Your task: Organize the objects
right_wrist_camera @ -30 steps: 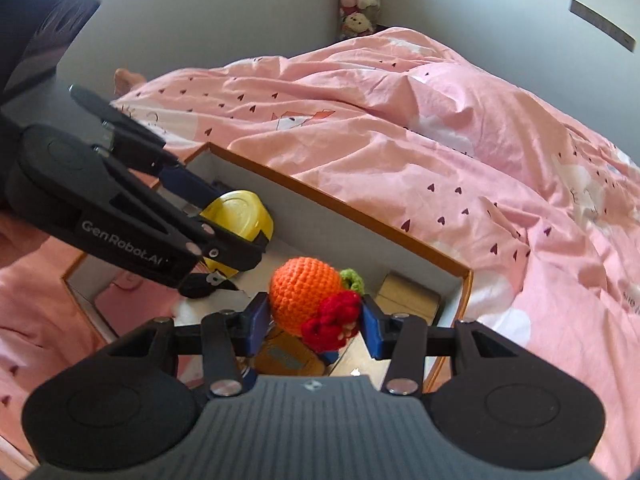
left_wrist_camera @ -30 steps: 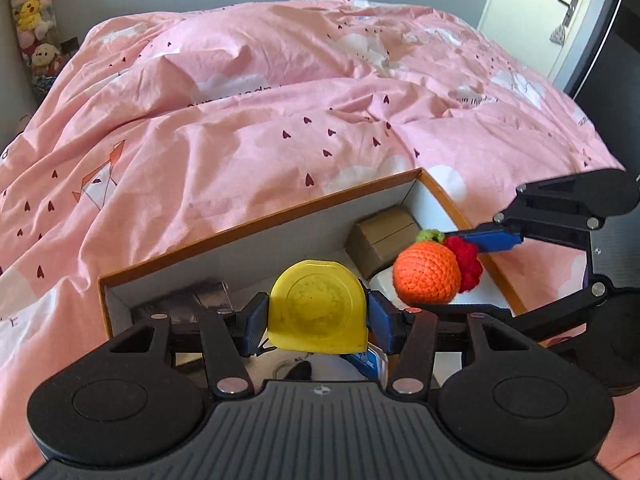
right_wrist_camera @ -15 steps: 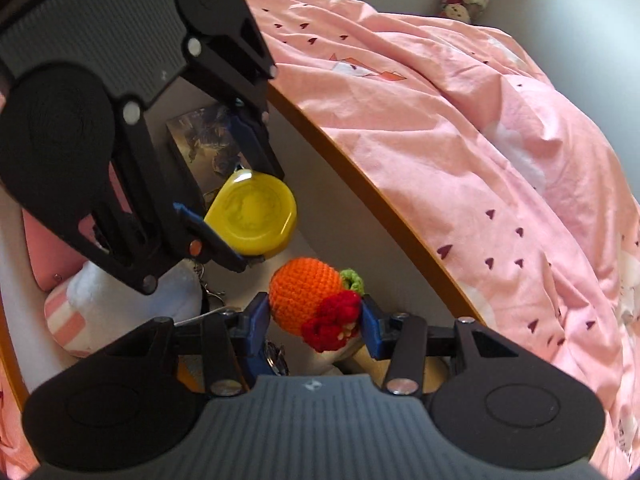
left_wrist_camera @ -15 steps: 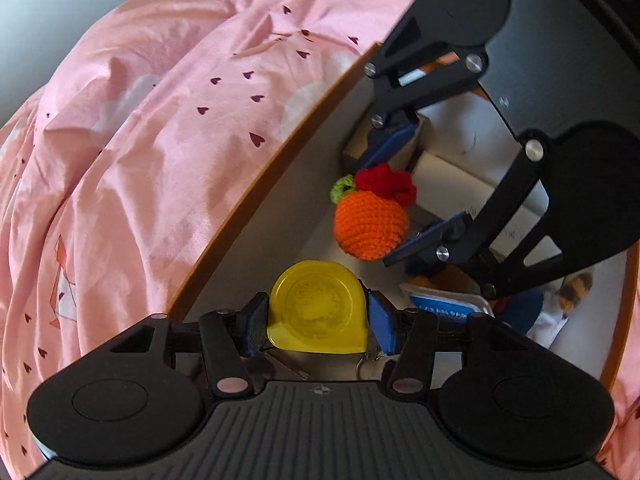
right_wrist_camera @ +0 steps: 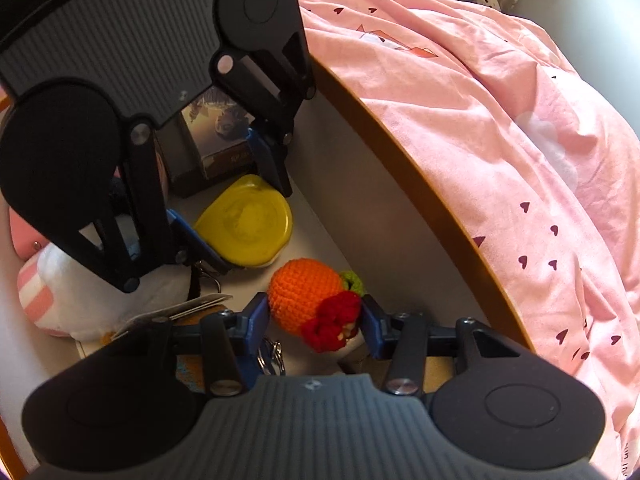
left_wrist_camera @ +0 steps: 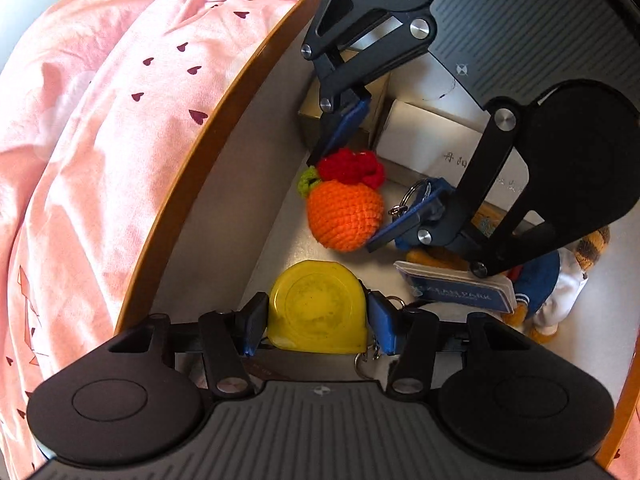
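Observation:
My left gripper [left_wrist_camera: 316,326] is shut on a yellow tape measure [left_wrist_camera: 318,308] and holds it low inside a cardboard box [left_wrist_camera: 192,152], by its white inner wall. My right gripper [right_wrist_camera: 314,322] is shut on an orange crocheted fruit [right_wrist_camera: 306,292] with a red flower and green leaf, just beside the tape measure. In the left wrist view the right gripper [left_wrist_camera: 348,172] comes in from the top right with the fruit [left_wrist_camera: 344,212]. In the right wrist view the left gripper [right_wrist_camera: 236,200] comes in from the top left with the tape measure [right_wrist_camera: 246,222].
The box holds a small brown carton [left_wrist_camera: 344,120], a white box [left_wrist_camera: 436,140], a blue card pack [left_wrist_camera: 460,292], a striped plush toy [left_wrist_camera: 568,280], a keyring [left_wrist_camera: 412,198], a picture box [right_wrist_camera: 216,140] and a pink-and-white plush [right_wrist_camera: 60,292]. A pink duvet [left_wrist_camera: 100,120] surrounds the box.
Both grippers have tipped downward and gone deeper into the box, each still holding its object. The view has swung from the bed to the box interior.

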Demonstrator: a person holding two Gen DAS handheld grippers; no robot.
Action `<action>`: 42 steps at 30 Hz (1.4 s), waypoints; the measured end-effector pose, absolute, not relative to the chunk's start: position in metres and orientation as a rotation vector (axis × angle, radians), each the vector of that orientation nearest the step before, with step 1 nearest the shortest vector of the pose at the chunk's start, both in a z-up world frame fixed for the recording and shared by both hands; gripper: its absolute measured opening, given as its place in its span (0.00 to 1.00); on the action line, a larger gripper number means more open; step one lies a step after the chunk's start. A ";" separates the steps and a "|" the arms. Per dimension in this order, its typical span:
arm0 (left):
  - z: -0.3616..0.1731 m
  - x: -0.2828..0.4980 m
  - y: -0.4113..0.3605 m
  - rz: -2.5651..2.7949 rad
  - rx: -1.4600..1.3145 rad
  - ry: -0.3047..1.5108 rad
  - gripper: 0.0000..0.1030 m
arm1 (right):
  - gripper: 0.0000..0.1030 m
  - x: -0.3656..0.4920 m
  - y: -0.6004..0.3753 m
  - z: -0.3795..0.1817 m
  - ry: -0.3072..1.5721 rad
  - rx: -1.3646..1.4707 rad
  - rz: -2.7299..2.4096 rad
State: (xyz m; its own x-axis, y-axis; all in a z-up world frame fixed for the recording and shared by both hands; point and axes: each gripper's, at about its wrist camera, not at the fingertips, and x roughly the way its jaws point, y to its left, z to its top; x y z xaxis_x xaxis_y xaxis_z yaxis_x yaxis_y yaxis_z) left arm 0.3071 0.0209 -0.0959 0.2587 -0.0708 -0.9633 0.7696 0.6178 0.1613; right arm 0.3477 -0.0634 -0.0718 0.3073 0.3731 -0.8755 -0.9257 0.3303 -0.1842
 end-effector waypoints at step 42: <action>0.055 0.139 0.035 0.048 0.117 0.668 0.71 | 0.75 0.214 -0.112 0.042 0.799 -0.316 0.613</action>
State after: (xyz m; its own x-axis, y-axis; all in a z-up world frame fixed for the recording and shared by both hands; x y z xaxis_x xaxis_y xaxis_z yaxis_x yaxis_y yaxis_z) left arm 0.1393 0.0350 0.0548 0.7839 0.0821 -0.6154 -0.0065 0.9923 0.1240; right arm 0.2136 -0.1124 0.0420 0.5385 0.3906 -0.7466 -0.6204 0.7834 -0.0376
